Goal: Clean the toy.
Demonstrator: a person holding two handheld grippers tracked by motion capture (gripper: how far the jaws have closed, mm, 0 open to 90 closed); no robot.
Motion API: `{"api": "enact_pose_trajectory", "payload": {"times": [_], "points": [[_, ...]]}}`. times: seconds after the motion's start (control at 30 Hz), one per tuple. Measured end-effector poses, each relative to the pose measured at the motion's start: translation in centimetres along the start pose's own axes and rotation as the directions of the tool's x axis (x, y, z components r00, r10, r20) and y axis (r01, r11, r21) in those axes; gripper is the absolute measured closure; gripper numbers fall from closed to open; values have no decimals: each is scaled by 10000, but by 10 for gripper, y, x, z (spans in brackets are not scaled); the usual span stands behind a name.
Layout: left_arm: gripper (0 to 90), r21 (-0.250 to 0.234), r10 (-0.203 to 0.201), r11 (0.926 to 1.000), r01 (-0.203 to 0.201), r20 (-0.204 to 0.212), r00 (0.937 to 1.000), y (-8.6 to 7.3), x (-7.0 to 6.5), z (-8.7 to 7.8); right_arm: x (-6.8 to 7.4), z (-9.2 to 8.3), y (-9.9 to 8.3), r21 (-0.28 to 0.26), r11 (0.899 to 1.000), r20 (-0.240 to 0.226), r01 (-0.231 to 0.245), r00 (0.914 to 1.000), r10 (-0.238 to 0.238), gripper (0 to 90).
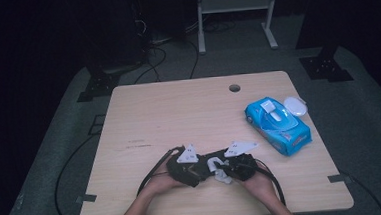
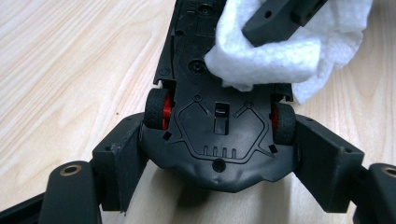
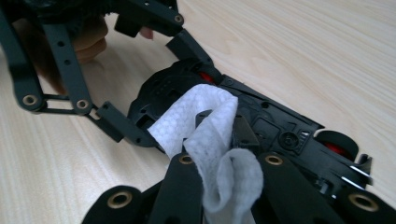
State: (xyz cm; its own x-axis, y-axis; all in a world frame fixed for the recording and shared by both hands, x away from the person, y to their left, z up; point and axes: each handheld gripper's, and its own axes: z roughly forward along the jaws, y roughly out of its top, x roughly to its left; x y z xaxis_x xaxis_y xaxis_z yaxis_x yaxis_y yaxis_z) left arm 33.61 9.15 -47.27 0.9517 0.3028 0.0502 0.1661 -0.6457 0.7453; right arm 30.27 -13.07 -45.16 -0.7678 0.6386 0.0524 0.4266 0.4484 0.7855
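Note:
A black toy car with red wheel hubs lies upside down, its underside facing up. My left gripper is shut on it, one pad on each side by the wheels. The right gripper is shut on a folded white wipe, which presses on the car's underside. In the left gripper view the wipe covers the far part of the chassis. From above, both grippers meet near the table's front edge, the left gripper and the right gripper with the wipe between them.
A blue pack of wet wipes lies at the right of the wooden table, with a white lid beside it. A cable hole sits near the far edge. Cables trail off the table's front.

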Motion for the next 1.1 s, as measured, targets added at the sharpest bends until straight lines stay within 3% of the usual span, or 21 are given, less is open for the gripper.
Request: {"api": "enact_pose_trajectory", "payload": {"times": [0.07, 0.1, 0.13, 0.23, 0.4, 0.47, 0.5, 0.63, 0.7, 0.8, 0.87, 0.93, 1.0, 1.03, 1.1], "points": [[238, -95, 7, 10000, -6, 124, 9999, 2, 0, 0, 3, 1, 1, -52, 9999, -55, 113, 9999, -114, 842], [238, -163, -9, 9999, 12, 194, 9998, 2, -1, 1, 7, 3, 3, -136, 9999, -351, 98, 9993, -103, 842], [238, -116, 69, 9999, -67, 165, 9998, 3, -3, 1, 11, 6, 4, -196, 9995, -572, 251, 9980, -262, 842], [237, -16, 137, 9999, -137, 136, 9998, 2, -4, 3, 20, 12, 8, -2, 9964, -618, 846, 9945, -844, 841], [238, -193, 51, 9998, -47, 209, 9998, 4, -4, 2, 5, 3, 4, -22, 9993, -25, 363, 9993, -363, 842], [238, -211, 120, 9997, -115, 252, 9996, 6, -5, 2, 7, 3, 5, -116, 9993, -170, 355, 9992, -357, 842], [238, -171, 165, 9997, -161, 283, 9995, 6, -6, 3, 12, 6, 6, -218, 9990, -504, 399, 9979, -410, 842], [238, -51, 290, 9996, -288, 300, 9991, 5, -8, 3, 25, 14, 9, -81, 9954, -751, 953, 9926, -957, 841], [238, -111, 262, 9996, -259, 312, 9992, 5, -8, 2, 20, 12, 9, -156, 9964, -653, 832, 9943, -840, 841], [238, -154, 267, 9995, -262, 324, 9991, 5, -8, 2, 9, 5, 8, 2, 9963, 111, 857, 9963, -857, 842], [238, -213, 302, 9993, -295, 340, 9990, 7, -9, 1, 4, 3, 7, -91, 9990, -60, 437, 9990, -438, 842], [238, -227, 338, 9992, -329, 382, 9987, 8, -9, 2, 10, 5, 8, -207, 9987, -475, 458, 9978, -467, 841], [238, -174, 401, 9991, -395, 353, 9986, 8, -10, 3, 20, 11, 10, -211, 9970, -774, 743, 9941, -758, 840], [238, -63, 427, 9991, -425, 357, 9984, 7, -12, 5, 25, 14, 12, -91, 9942, -773, 1073, 9912, -1077, 840], [238, -4, 461, 9989, -461, 346, 9983, 6, -11, 5, 25, 16, 12, 25, 9932, -665, 1161, 9911, -1157, 841]]}}
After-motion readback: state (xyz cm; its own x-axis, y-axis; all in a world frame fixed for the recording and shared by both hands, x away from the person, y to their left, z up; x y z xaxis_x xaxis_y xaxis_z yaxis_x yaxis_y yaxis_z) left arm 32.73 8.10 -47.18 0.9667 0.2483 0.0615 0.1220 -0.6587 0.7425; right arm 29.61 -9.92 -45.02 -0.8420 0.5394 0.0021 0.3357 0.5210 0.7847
